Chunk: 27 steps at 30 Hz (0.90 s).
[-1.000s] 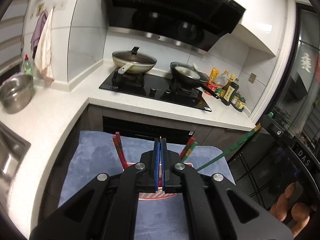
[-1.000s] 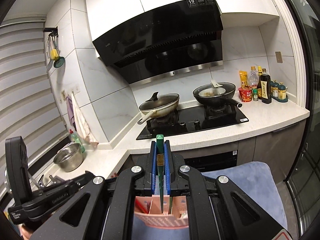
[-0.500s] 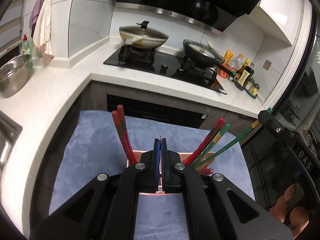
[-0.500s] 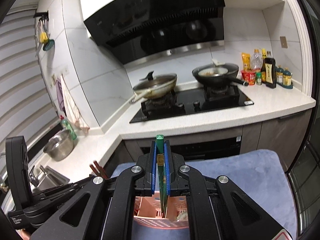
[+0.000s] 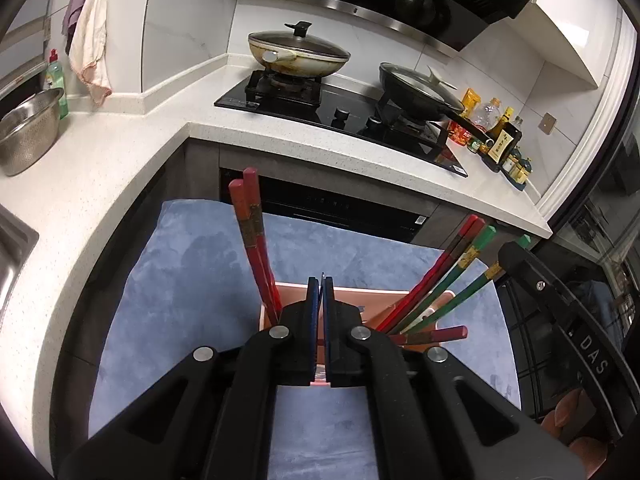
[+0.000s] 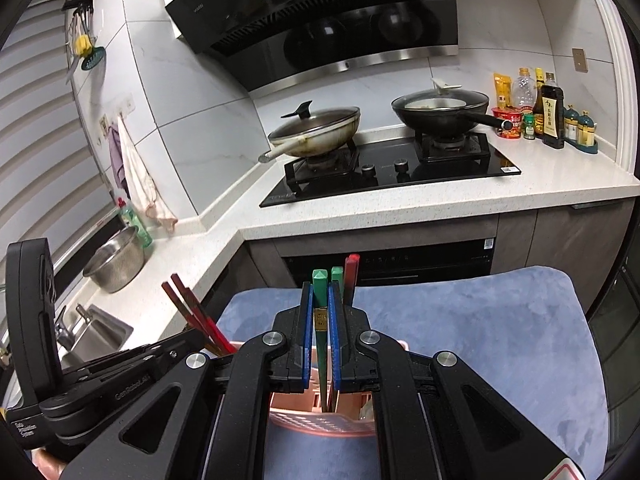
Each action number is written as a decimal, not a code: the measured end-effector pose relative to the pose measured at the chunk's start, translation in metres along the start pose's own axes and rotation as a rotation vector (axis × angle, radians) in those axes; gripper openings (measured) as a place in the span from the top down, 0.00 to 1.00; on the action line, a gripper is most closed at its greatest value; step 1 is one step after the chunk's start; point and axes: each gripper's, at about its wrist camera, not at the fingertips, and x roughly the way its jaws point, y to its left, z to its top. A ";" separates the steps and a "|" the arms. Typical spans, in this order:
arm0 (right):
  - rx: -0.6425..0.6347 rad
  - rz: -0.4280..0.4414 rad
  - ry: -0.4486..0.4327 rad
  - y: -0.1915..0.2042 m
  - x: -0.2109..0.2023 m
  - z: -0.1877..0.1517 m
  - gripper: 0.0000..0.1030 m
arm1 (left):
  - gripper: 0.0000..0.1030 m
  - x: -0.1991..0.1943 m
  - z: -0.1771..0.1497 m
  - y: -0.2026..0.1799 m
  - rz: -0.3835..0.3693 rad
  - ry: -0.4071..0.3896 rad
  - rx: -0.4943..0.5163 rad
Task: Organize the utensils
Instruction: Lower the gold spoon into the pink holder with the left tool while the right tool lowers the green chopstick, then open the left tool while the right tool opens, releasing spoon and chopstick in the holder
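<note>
Right gripper [image 6: 320, 320] clamped on a green chopstick [image 6: 320, 300], upright, its lower end inside the pink holder [image 6: 320, 420] at 6 o'clock. Left gripper [image 5: 322, 312] pressed closed, nothing between its pads, just over the holder's [image 5: 360, 294] rim. Red chopsticks [image 5: 256, 248] lean to 11 o'clock; red and green ones to 2. Holder stands on blue mat [image 6: 500, 340].

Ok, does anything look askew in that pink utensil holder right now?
One red chopstick lies nearly flat across the pink holder's right rim, while the other chopsticks lean upright inside. The right gripper grips a green chopstick over the holder; the left gripper is shut, empty.
</note>
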 end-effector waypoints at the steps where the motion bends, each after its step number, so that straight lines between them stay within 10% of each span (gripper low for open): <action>1: -0.002 -0.001 0.002 0.000 0.000 -0.001 0.93 | 0.98 0.000 -0.001 0.001 0.001 -0.005 -0.002; 14: -0.016 -0.015 0.012 0.002 -0.010 -0.008 0.83 | 0.57 -0.024 -0.008 0.007 0.078 -0.079 -0.009; 27: -0.076 -0.027 0.011 0.014 -0.065 -0.035 0.74 | 0.47 -0.069 -0.043 -0.004 0.157 -0.104 0.046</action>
